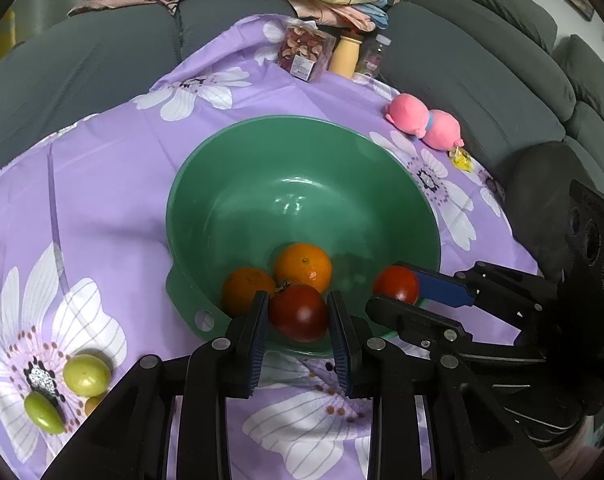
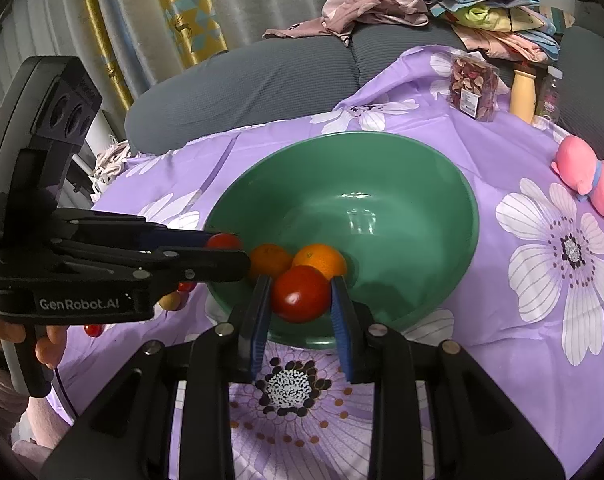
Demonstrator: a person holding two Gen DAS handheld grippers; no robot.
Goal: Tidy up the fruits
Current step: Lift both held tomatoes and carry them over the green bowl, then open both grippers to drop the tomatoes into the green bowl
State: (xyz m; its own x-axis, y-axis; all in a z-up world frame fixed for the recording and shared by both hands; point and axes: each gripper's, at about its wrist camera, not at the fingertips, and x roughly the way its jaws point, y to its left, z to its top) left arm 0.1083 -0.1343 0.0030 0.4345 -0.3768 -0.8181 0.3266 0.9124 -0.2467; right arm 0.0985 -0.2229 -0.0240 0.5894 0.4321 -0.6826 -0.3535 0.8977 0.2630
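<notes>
Two glossy red tomatoes are clamped, one (image 1: 298,312) in the left gripper (image 1: 298,316), one (image 2: 300,294) in the right gripper (image 2: 300,300), jaws narrowed, oranges (image 1: 303,266) just beyond in the green bowl (image 1: 230,168)

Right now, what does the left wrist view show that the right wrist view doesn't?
Only left wrist: two green fruits on the cloth. Only right wrist: a curtain and a hand. Both: the bowl with two oranges, the left gripper shut on a dark tomato, the right gripper shut on a red tomato, and a pink toy.
</notes>
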